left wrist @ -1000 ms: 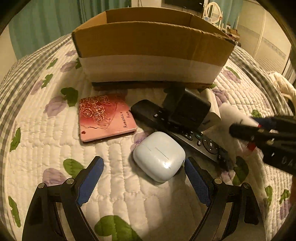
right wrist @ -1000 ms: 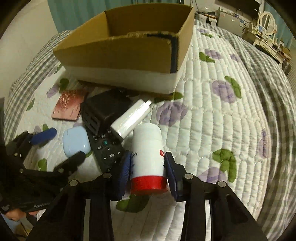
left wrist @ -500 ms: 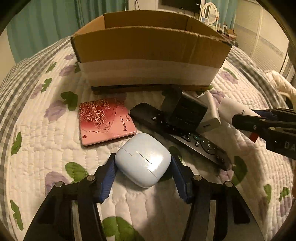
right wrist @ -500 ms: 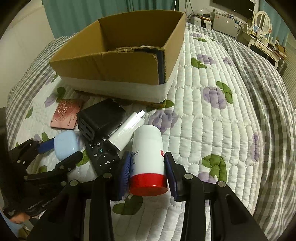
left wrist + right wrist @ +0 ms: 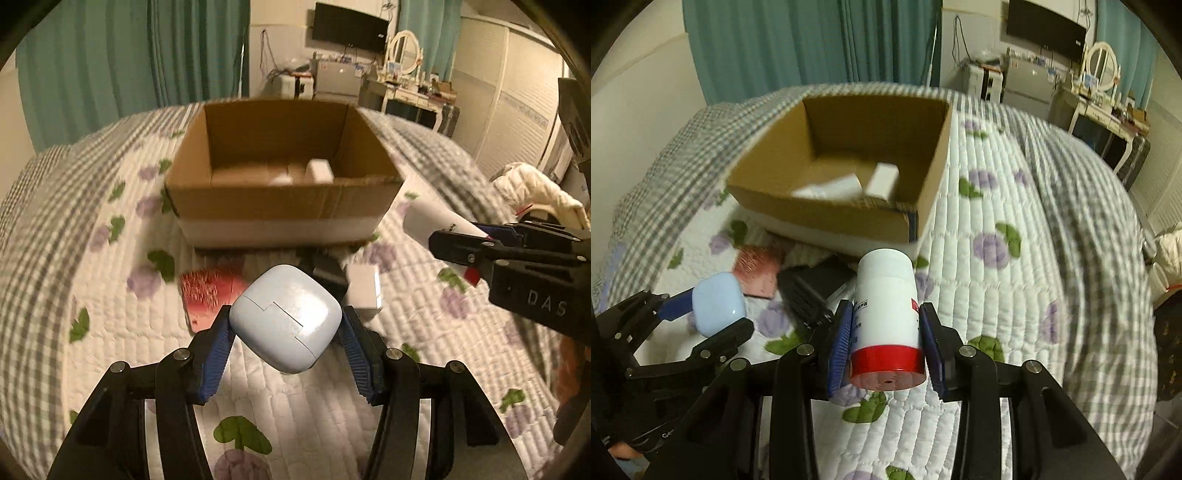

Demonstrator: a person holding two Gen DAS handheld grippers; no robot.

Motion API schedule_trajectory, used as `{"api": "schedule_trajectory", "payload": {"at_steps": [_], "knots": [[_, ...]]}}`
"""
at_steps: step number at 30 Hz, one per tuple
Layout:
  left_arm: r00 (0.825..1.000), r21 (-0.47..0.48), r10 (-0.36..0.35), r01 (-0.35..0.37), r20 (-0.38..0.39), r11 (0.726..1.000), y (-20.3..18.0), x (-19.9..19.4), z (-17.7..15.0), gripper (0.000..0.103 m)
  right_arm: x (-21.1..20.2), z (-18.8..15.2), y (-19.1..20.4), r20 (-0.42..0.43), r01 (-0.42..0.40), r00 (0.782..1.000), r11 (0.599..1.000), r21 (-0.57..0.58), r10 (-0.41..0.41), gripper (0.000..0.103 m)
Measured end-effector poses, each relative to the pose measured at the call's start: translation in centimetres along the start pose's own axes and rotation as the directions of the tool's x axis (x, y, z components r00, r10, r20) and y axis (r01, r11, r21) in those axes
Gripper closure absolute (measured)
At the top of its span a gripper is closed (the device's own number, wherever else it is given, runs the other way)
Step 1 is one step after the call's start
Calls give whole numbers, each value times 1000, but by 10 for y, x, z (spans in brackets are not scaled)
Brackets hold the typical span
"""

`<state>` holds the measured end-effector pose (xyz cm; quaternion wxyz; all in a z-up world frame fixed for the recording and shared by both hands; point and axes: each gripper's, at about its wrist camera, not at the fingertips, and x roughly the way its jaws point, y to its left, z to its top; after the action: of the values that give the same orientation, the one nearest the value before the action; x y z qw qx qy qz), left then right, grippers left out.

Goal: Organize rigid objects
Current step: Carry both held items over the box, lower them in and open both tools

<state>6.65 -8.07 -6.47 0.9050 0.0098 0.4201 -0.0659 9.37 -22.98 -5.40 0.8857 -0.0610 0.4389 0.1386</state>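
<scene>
Left wrist: left gripper (image 5: 286, 332) clamps earbud case (image 5: 286, 323), right gripper (image 5: 886, 343) clamps bottle (image 5: 886, 314), short of box (image 5: 284, 206) rim.

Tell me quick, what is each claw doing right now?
Left claw: closed on the pale blue case, lifted off the quilt.
Right claw: closed on the white bottle with a red cap.

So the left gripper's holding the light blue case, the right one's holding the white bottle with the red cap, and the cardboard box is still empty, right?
Not quite: the cardboard box is not empty. The right wrist view shows white items inside. The rest stands.
</scene>
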Motion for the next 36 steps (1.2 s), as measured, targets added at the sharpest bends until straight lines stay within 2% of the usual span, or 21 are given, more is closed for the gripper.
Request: {"api": "schedule_trajectory", "payload": {"at_steps": [11,17,22,26,30,36], "knots": [[995,31,20,-23,93,999,9,-39,60,45,-57,47,16,156,68,986,996,-50,-59,67],[992,14,11,-13,124,1000,15,-35,102,45,-60,81,20,204,66,977,996,-61,-53,67],[992,21,12,-14,125,1000,22,-10,126,45,-47,111,14,230,50,972,998,-40,-40,67],[994,5,29,-30,107,1000,35,26,142,45,-26,130,8,231,48,972,999,-25,-41,67],[996,-9,42,-41,76,999,46,61,146,45,2,137,4,213,42,976,999,-18,-37,67],[997,27,66,-68,50,997,48,97,142,45,42,137,-5,177,38,983,999,-2,-37,67]]}}
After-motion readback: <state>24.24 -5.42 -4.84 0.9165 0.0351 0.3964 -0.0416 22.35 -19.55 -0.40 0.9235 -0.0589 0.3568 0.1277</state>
